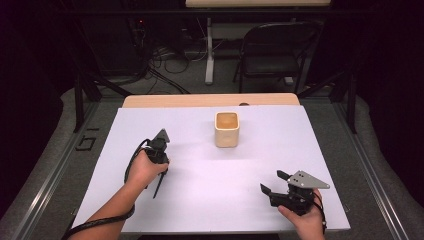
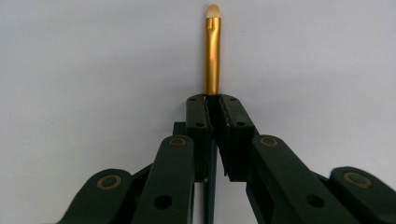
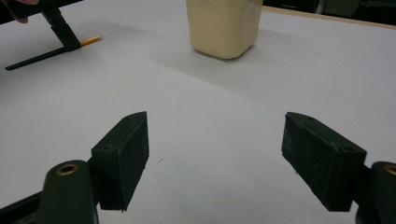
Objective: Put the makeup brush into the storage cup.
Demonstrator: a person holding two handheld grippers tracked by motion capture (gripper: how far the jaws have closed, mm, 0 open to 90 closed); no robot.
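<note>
The left tool (image 1: 161,172) stands at the left of the white-covered table (image 1: 210,200), pointing down at the surface. Its 2 jaws are closed on a slim make-up brush with a gold metal ferrule, a pale tip and a dark handle (image 2: 212,56). In the left gripper view the gold ferrule projects beyond the jaw ends and the dark handle runs back between them. In the right gripper view the brush (image 3: 88,41) lies nearly flat, just above or on the table; contact cannot be determined.

The right tool (image 1: 272,184) sits at the near right edge of the table. Its 2 jaws stand wide apart with nothing between them.

A cream-coloured square container with rounded corners (image 1: 227,129) stands upright toward the far middle of the table, well apart from both tools.
</note>
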